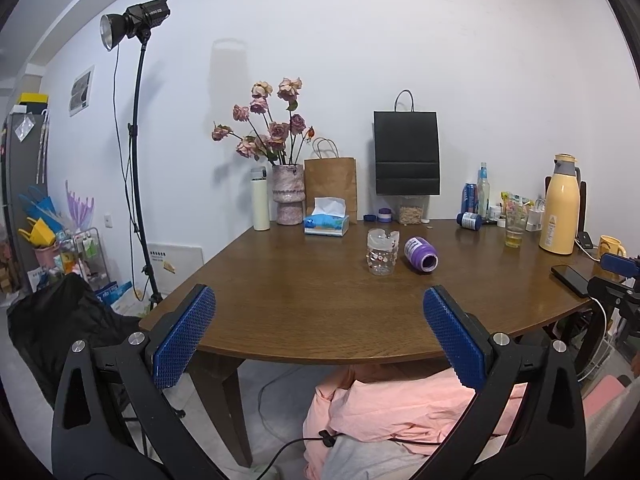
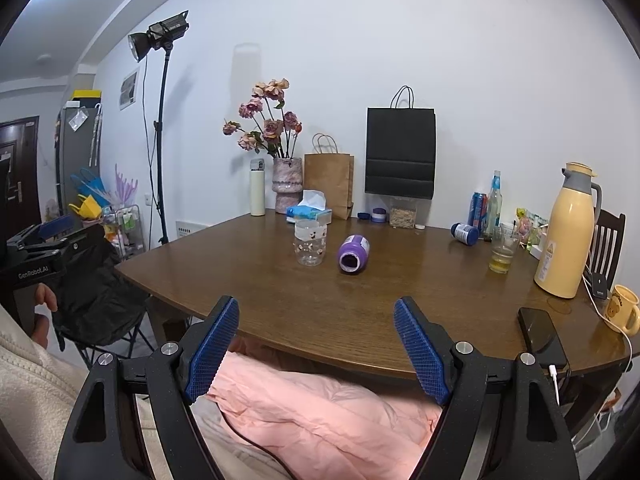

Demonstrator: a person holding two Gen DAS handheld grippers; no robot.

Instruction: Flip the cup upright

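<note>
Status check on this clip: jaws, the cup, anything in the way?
Left gripper and right gripper: jaws open, empty, short of the table edge. Purple cup on its side, mouth toward the cameras. Clear glass upright close beside it.

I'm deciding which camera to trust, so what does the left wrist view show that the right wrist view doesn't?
Only the left wrist view shows the right gripper from outside, at the far right edge. Only the right wrist view shows the left gripper from outside, the hand holding it, and a wooden chair. Both show the table, the purple cup lying on its side beside an upright clear cup, the yellow jug, and each camera's own fingers spread open at the near edge.
</note>
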